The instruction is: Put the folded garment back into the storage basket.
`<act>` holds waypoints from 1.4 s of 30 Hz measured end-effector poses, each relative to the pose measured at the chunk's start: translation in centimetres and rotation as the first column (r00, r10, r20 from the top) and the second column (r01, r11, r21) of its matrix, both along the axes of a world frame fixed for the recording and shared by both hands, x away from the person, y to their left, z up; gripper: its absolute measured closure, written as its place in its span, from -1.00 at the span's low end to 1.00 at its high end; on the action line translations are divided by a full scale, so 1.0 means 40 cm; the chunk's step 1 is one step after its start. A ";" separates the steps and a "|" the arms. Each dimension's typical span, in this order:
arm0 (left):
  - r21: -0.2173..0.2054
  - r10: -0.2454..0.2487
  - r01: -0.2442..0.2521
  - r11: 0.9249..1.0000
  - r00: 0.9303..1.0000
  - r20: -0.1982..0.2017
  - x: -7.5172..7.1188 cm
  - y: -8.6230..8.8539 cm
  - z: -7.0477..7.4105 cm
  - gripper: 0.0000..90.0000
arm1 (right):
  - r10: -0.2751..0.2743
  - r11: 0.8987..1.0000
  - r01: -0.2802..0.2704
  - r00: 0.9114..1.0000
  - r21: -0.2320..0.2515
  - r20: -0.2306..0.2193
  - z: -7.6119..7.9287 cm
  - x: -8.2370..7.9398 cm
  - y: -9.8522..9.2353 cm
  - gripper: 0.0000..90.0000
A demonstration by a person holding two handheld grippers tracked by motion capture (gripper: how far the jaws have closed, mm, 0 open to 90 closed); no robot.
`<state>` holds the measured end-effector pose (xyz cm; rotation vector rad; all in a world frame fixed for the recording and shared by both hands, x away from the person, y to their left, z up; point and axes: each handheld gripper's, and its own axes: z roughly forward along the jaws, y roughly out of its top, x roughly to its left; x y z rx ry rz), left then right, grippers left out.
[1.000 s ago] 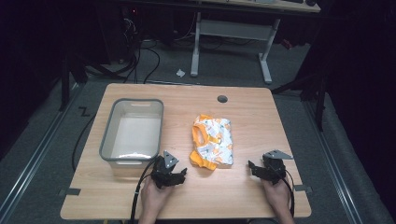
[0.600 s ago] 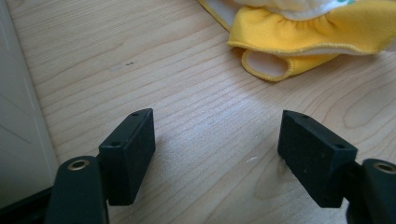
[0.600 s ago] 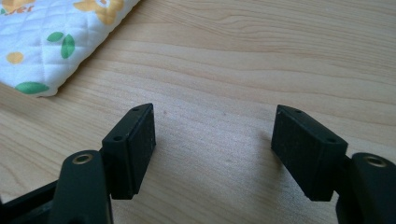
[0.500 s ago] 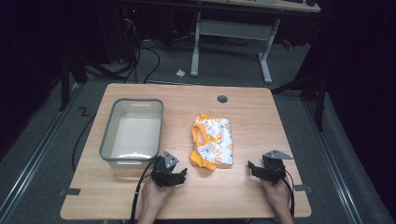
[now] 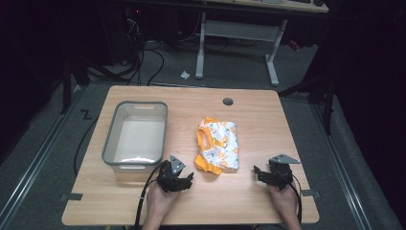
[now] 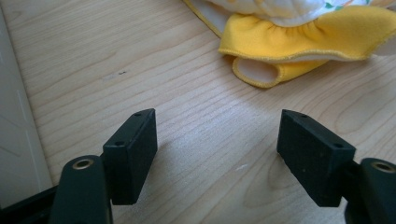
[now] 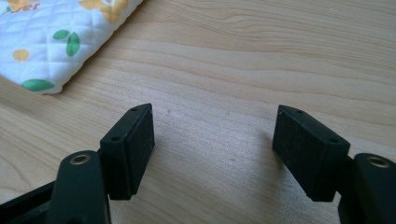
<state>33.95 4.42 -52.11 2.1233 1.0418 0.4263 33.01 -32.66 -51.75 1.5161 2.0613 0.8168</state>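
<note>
A folded yellow-and-white garment lay mid-table, right of a grey bin. The left gripper rested near its near-left corner, jaws spread and empty. The right gripper sat to its near right, apart, jaws likewise spread.

No readable text, label, brand or number shows anywhere. At the top left corner of the right gripper view, the quilted cloth bears the tail of some orange printed lettering, cut off by the frame edge and too partial to read.
</note>
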 end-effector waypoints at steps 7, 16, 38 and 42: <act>-0.039 -0.027 0.027 0.999 1.000 -0.008 -0.003 -0.009 0.016 -0.28 | 0.001 1.000 -0.001 1.000 0.002 -0.001 0.000 0.000 0.001 -0.34; -0.116 -0.042 0.037 0.993 0.998 -0.041 0.001 -0.013 0.042 -0.24 | 0.001 1.000 -0.001 1.000 0.001 -0.001 0.000 0.000 0.000 -0.34; -0.145 -0.045 0.035 0.989 0.997 -0.070 0.068 -0.050 0.112 -0.49 | 0.003 1.000 -0.003 1.000 0.002 -0.002 0.000 0.000 0.000 -0.35; -0.144 -0.040 0.026 0.989 0.995 -0.092 0.089 -0.060 0.113 -0.54 | 0.005 1.000 -0.005 1.000 0.002 -0.002 0.000 0.000 0.000 -0.35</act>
